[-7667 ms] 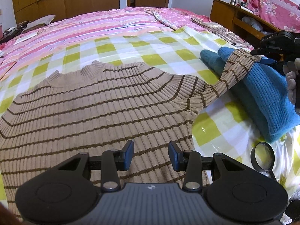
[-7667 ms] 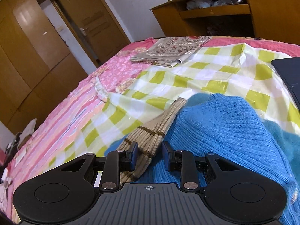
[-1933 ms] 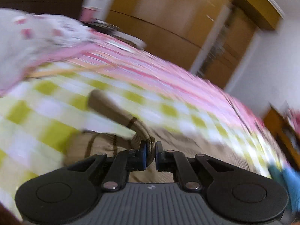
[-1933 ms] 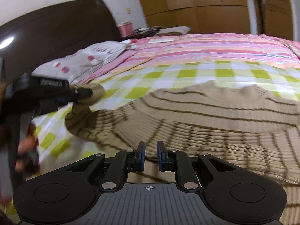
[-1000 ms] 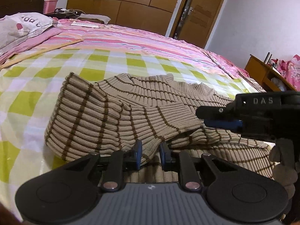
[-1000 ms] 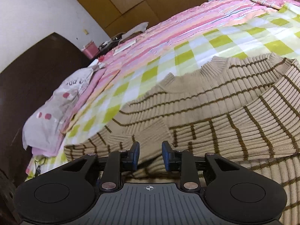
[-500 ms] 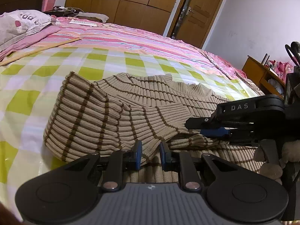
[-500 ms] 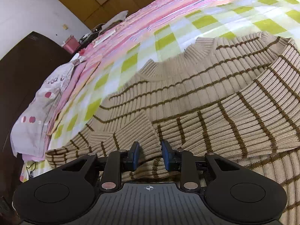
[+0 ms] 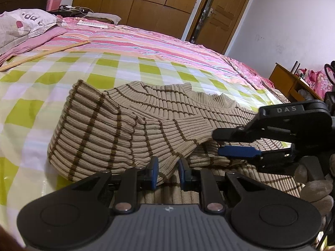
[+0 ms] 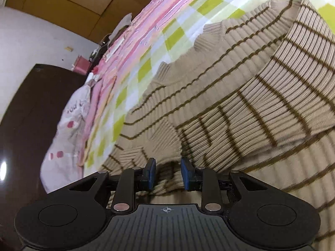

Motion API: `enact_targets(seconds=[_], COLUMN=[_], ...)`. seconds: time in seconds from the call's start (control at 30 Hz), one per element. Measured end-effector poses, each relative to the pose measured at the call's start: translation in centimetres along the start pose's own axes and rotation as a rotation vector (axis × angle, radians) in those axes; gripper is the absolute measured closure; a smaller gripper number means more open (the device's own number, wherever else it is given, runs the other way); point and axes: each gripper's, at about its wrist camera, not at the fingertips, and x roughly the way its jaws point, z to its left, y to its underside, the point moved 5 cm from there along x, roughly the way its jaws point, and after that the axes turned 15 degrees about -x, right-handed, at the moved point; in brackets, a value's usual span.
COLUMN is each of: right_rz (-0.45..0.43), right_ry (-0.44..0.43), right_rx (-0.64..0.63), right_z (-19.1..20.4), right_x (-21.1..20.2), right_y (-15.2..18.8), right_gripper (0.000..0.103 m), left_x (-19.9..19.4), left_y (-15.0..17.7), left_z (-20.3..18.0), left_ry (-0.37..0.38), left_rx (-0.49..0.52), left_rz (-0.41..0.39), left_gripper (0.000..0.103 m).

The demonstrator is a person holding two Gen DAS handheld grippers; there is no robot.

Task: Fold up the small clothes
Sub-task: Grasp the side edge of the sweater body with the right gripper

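A tan ribbed sweater with brown stripes lies on the green-and-white checked sheet, both sleeves folded in over its body. My left gripper is open, its blue pads either side of the folded left sleeve's edge. My right gripper comes in from the right, open, at that sleeve's cuff. In the right wrist view the right gripper is open over the sweater, with sleeve cloth between the pads. The sweater's lower part is hidden behind the gripper bodies.
A pink striped bedspread covers the far half of the bed. A white spotted pillow lies at the far left, also in the right wrist view. A wooden desk stands at the right, wardrobes and a door behind.
My left gripper has laid the left sleeve over the sweater's body and opened. My right gripper has come lower and closer to the sleeve cuff, tilting left.
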Motion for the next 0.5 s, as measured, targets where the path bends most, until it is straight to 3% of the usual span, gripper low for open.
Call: enact_targets(seconds=[0.27, 0.37, 0.43, 0.47, 0.5], right_rz=[-0.003, -0.025, -0.033, -0.034, -0.035], right_ry=[-0.039, -0.002, 0.02, 0.032, 0.043], right_rx=[0.073, 0.053, 0.037, 0.028, 0.013], right_z=[0.9, 1.1, 1.3, 1.3, 1.3], right_x=[2.0, 2.6, 3.1, 3.2, 3.2], right_y=[0.2, 0.1, -0.1, -0.3, -0.4], right_gripper=[0.07, 0.071, 0.079, 0.09, 0.095], left_x=[-0.1, -0.1, -0.2, -0.3, -0.4], left_y=[-0.1, 0.0, -0.1, -0.1, -0.1], left_z=[0.2, 0.2, 0.1, 0.1, 0.1], left_ry=[0.006, 0.006, 0.006, 0.007, 0.011], left_rx=[-0.004, 0.0, 0.005, 0.007, 0.008], left_rz=[0.004, 0.002, -0.005, -0.009, -0.013], left_gripper=[0.078, 0.078, 0.078, 0.078, 0.078])
